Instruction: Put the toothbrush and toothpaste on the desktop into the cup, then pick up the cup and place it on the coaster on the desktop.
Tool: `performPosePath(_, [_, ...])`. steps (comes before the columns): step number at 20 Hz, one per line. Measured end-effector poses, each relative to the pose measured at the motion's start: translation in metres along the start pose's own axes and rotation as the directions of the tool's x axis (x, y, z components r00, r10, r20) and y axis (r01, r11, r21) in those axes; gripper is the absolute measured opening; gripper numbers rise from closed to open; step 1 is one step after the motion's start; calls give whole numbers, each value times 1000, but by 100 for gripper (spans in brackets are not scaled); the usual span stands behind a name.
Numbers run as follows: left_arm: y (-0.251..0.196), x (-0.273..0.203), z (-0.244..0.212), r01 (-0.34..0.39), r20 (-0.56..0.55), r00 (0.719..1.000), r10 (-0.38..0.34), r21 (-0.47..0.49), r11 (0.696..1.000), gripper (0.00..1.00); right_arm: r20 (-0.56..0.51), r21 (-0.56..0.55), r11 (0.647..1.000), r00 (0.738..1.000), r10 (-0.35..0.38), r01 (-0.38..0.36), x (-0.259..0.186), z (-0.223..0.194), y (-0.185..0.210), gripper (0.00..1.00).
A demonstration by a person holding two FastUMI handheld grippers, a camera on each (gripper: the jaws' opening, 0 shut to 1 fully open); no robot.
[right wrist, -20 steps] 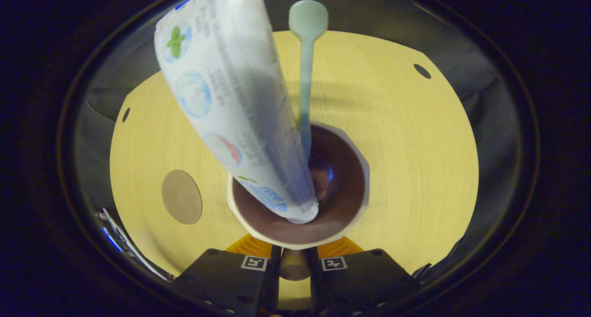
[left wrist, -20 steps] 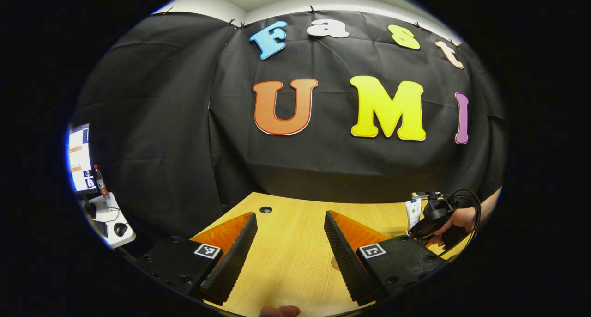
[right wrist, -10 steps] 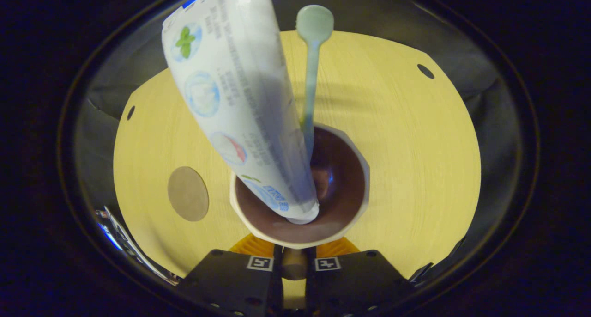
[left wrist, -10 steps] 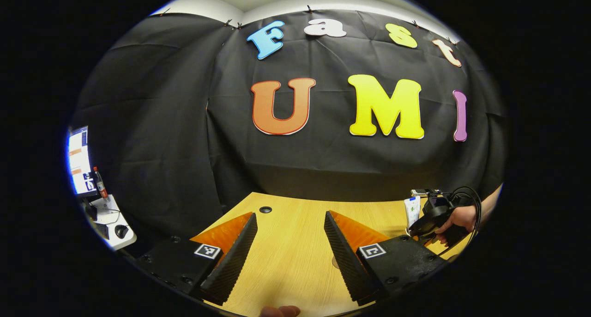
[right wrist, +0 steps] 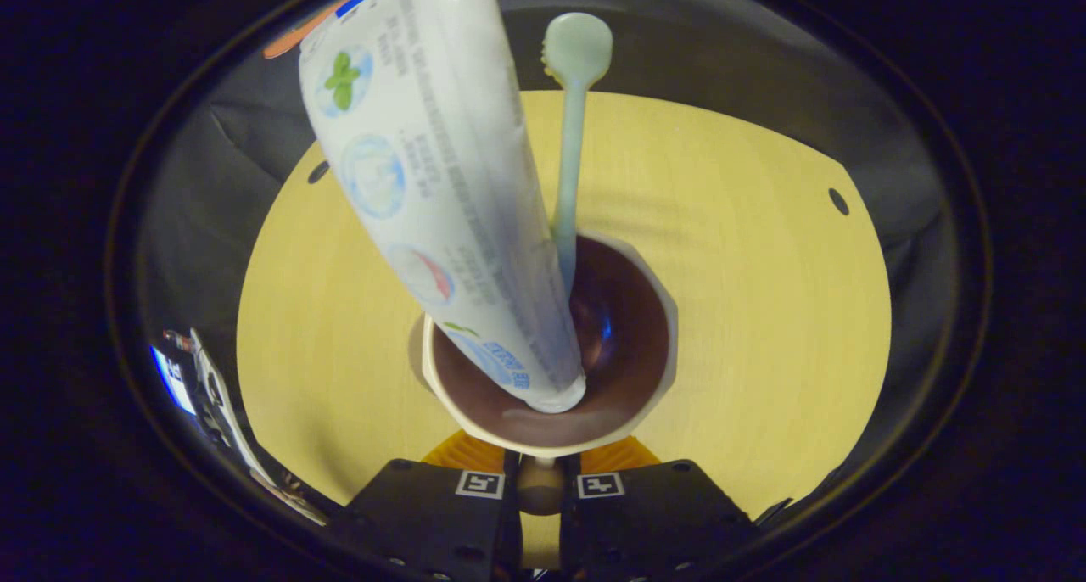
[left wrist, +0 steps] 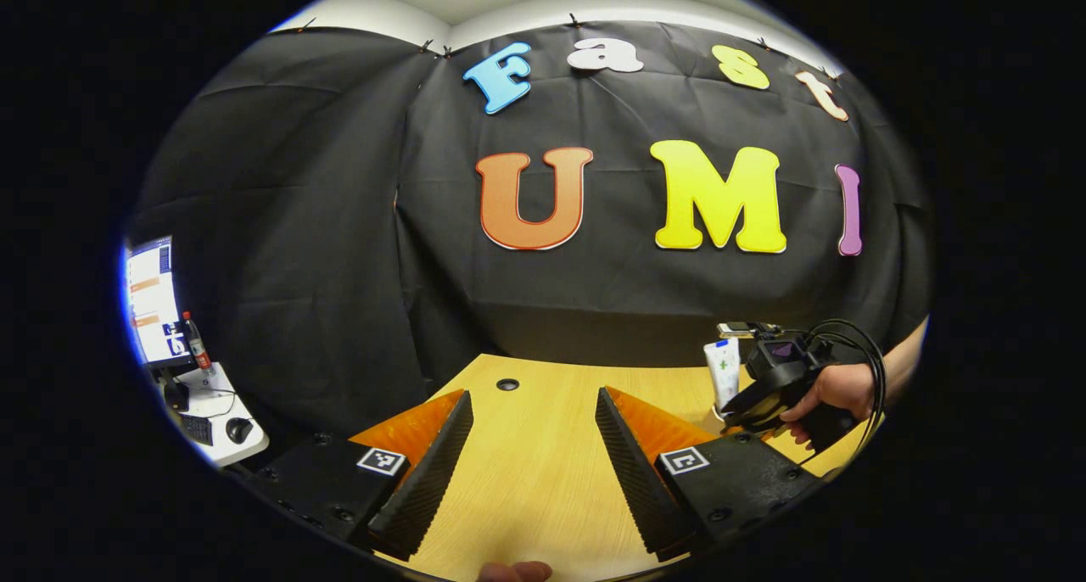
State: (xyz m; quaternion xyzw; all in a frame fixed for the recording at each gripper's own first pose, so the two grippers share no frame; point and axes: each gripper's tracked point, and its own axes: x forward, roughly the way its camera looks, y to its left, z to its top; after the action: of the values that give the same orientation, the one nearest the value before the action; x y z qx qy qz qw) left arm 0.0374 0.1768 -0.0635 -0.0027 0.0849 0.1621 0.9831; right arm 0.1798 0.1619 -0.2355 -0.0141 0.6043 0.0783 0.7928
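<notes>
In the right gripper view my right gripper (right wrist: 541,473) is shut on the handle of a cup (right wrist: 649,310) with a white rim and a brown inside. A white toothpaste tube (right wrist: 433,192) and a pale green toothbrush (right wrist: 570,141) stand in the cup and lean toward the camera. The cup is over the round brown coaster (right wrist: 415,353), of which a sliver shows at the cup's left edge. In the left gripper view my left gripper (left wrist: 530,472) is open low over the wooden desktop (left wrist: 526,446), holding nothing. Farther right a hand (left wrist: 836,391) holds the right gripper (left wrist: 768,395), with the toothpaste tube (left wrist: 724,370) upright beside it.
A monitor (left wrist: 153,302), a small bottle (left wrist: 197,353) and a side table with a mouse (left wrist: 225,416) stand off the desk's left. The desktop has cable holes (left wrist: 507,384) near its far edge, which meets the black cloth wall. A fingertip (left wrist: 513,572) shows at the bottom.
The right gripper has carried the cup left, and the coaster that lay to its left is now almost wholly under it. The left gripper has hardly moved and is still open.
</notes>
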Motion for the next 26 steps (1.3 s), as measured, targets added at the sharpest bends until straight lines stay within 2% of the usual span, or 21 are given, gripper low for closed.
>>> performPosePath(5, [23, -14, -8, -36, -10, 999, 36, -15, 999, 93, -32, -66, 998, 999, -2, -1, 16, -1, 34, 17])
performPosePath(13, [47, -16, -20, -67, -38, 997, 66, -44, 997, 93, -122, -94, 995, 991, -56, 44, 29, -12, 47, 17])
performPosePath(19, [47, -9, -20, -52, -44, 998, 50, -39, 998, 93, -113, -49, 998, 992, -51, 45, 33, -15, 47, 27])
performPosePath(20, [44, -8, -18, -44, -39, 998, 43, -35, 998, 93, -109, -42, 998, 993, -40, 35, 32, -16, 48, 33])
performPosePath(21, [41, -7, -16, -33, -36, 999, 32, -31, 999, 93, -104, -38, 999, 994, -37, 33, 29, -16, 48, 55])
performPosePath(22, [37, -7, -13, -21, -30, 999, 21, -22, 1000, 93, -87, -24, 999, 996, -30, 28, 24, -15, 48, 67])
performPosePath(23, [32, -5, -11, -8, -27, 1000, 8, -16, 1000, 93, -73, -9, 1000, 997, -19, 18, 18, -15, 48, 75])
performPosePath(25, [22, -3, -6, 18, -19, 1000, -18, -3, 1000, 93, -32, 14, 1000, 999, 3, -2, 3, -14, 48, 79])
performPosePath(26, [15, -2, -4, 36, -19, 999, -36, -2, 999, 93, -4, 17, 1000, 1000, 11, -11, -8, -13, 47, 85])
